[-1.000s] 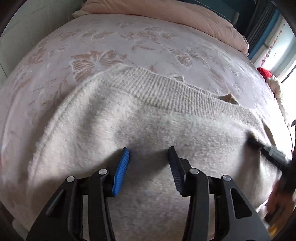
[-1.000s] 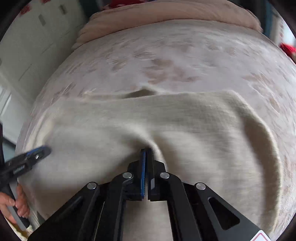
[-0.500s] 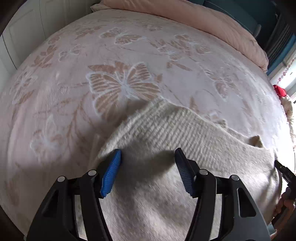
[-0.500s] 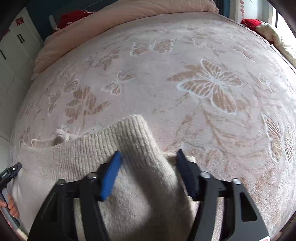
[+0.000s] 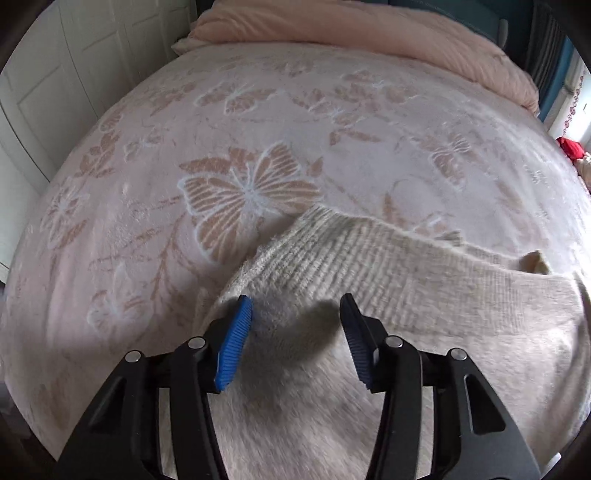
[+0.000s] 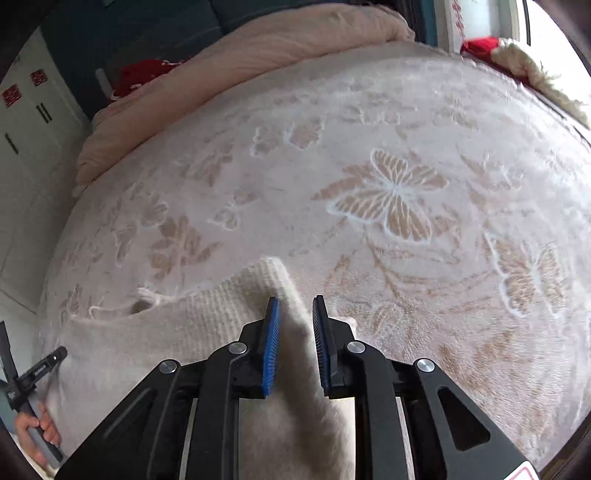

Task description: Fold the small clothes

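Knitwear fills the near part of both my wrist views: a cream sweater (image 5: 424,295) lies spread on the bed, over a pink blanket (image 5: 258,140) patterned with butterflies. It sits toward the near edge of the bed, its ribbed band (image 5: 354,254) turned toward the far end, where a peach duvet (image 5: 369,33) is bunched along the edge.

My left gripper (image 5: 295,332) hangs over the sweater's left ribbed corner. Its jaws are closing, yet they stand well apart, with fuzzy knit under the gap and a shadow cast on it; the blue pads (image 5: 234,343) do not press on the fabric, so nothing is gripped on that side.

My right gripper (image 6: 295,343) is at the sweater's opposite corner. Its jaws stand only a little apart, and a raised fold of the knit (image 6: 295,369) runs up between the pads. The picture is blurred there, so I cannot tell whether the pads pinch that fold or merely flank it.

At the lower left rim of the right wrist view, my left hand (image 6: 37,428) shows, wrapped around its gripper's handle, beside the sweater's left edge. White cabinet doors (image 5: 55,74) stand past the bed's left side.
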`<move>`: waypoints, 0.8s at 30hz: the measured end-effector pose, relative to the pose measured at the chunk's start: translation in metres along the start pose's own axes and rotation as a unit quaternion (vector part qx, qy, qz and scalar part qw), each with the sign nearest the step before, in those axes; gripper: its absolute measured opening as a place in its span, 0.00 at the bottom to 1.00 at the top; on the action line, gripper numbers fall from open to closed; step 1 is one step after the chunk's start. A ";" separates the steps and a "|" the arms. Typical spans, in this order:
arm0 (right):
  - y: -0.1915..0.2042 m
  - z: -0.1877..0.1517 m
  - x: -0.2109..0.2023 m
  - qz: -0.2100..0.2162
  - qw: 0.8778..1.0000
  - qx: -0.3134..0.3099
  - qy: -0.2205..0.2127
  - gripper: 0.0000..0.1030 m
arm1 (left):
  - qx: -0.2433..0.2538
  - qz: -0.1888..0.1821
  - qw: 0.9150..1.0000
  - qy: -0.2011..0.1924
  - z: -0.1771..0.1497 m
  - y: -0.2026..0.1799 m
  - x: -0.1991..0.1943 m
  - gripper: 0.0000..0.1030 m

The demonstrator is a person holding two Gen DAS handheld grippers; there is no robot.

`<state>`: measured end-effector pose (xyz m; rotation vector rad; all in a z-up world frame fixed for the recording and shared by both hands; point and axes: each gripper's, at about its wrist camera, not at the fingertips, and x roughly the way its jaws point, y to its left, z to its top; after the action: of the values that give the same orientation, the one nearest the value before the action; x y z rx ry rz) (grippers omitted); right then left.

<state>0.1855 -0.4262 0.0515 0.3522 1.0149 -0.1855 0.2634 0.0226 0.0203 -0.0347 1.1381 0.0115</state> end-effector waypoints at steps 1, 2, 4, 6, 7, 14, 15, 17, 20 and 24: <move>0.007 -0.007 -0.016 0.004 1.000 -0.008 -0.009 0.18 | 0.002 -0.008 1.000 -0.005 -0.004 -0.003 -0.011 0.47; 0.016 -0.016 -0.029 0.016 1.000 -0.014 -0.013 0.19 | 0.004 -0.023 1.000 -0.011 -0.011 -0.006 -0.025 0.47; 0.038 -0.044 -0.047 0.036 0.999 -0.035 -0.008 0.19 | 0.003 -0.053 0.998 -0.014 -0.031 -0.011 -0.051 0.51; 0.060 -0.076 -0.051 0.045 0.997 -0.060 0.015 0.19 | 0.001 -0.076 0.997 -0.010 -0.052 -0.014 -0.067 0.54; 0.070 -0.092 -0.051 0.051 0.996 -0.069 0.026 0.19 | 0.000 -0.084 0.996 -0.005 -0.063 -0.015 -0.071 0.56; 0.115 -0.141 -0.037 0.019 0.987 -0.152 0.051 0.21 | 0.021 -0.057 0.998 0.019 -0.112 -0.022 -0.061 0.61; 0.118 -0.136 -0.049 0.045 0.988 -0.139 0.039 0.21 | 0.015 -0.060 0.998 0.024 -0.110 -0.022 -0.063 0.61; 0.125 -0.135 -0.058 0.068 0.988 -0.133 0.040 0.21 | 0.007 -0.063 0.997 0.033 -0.108 -0.020 -0.063 0.62; 0.131 -0.155 -0.020 0.053 0.981 -0.155 0.104 0.21 | 0.015 -0.056 0.998 0.028 -0.113 -0.021 -0.062 0.64; 0.131 -0.134 -0.035 0.070 0.985 -0.135 0.080 0.20 | 0.007 -0.064 0.998 0.027 -0.115 -0.016 -0.074 0.64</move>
<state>0.1022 -0.2549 0.0436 0.1920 1.1532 0.1095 0.1285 0.0029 0.0398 -0.0966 1.1889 -0.1117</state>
